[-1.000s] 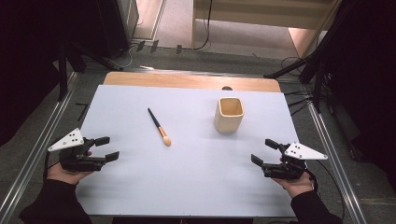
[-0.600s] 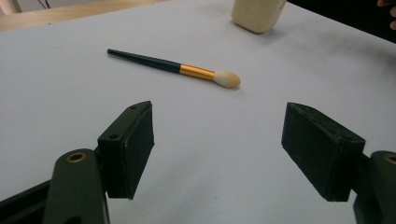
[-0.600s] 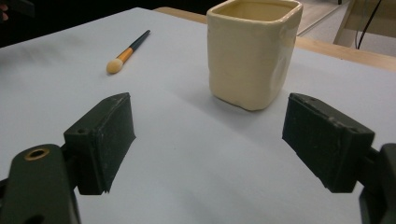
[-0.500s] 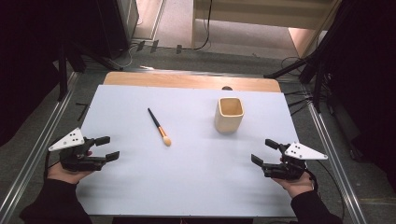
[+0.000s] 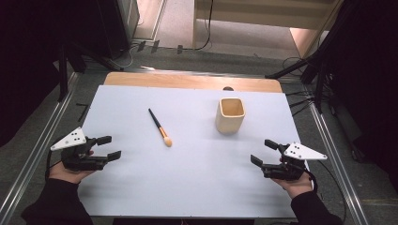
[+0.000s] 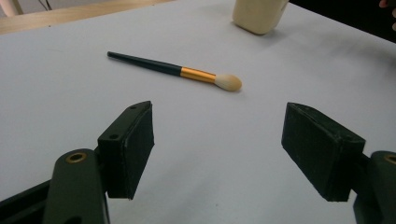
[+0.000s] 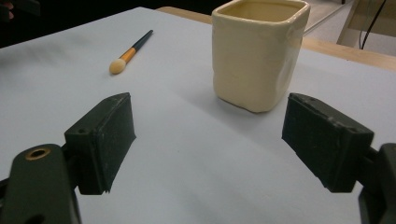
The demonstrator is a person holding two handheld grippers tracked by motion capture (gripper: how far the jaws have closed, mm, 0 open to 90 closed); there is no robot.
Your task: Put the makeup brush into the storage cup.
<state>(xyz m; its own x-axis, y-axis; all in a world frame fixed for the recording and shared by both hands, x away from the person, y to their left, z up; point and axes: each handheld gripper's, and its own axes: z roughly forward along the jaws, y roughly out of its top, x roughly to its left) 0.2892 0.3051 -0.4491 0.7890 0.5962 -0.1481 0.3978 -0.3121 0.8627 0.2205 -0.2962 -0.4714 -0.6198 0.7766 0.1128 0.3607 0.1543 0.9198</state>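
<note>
The left gripper (image 5: 107,146) and the right gripper (image 5: 261,152) rested near the table's (image 5: 197,187) front corners, jaws spread and empty. The brush (image 5: 160,127) lay flat between them, farther back, left of the upright cup (image 5: 230,115).

The counter (image 5: 187,80) is a light wooden top, almost wholly covered by a pale white sheet (image 5: 197,187); bare wood shows only as a strip along the far edge. 2 things lie directly on the sheet, well apart: a makeup brush (image 5: 159,127) left of centre, lying flat with its pale tip toward the near side, and a cream square cup (image 5: 230,115) standing upright right of centre.
</note>
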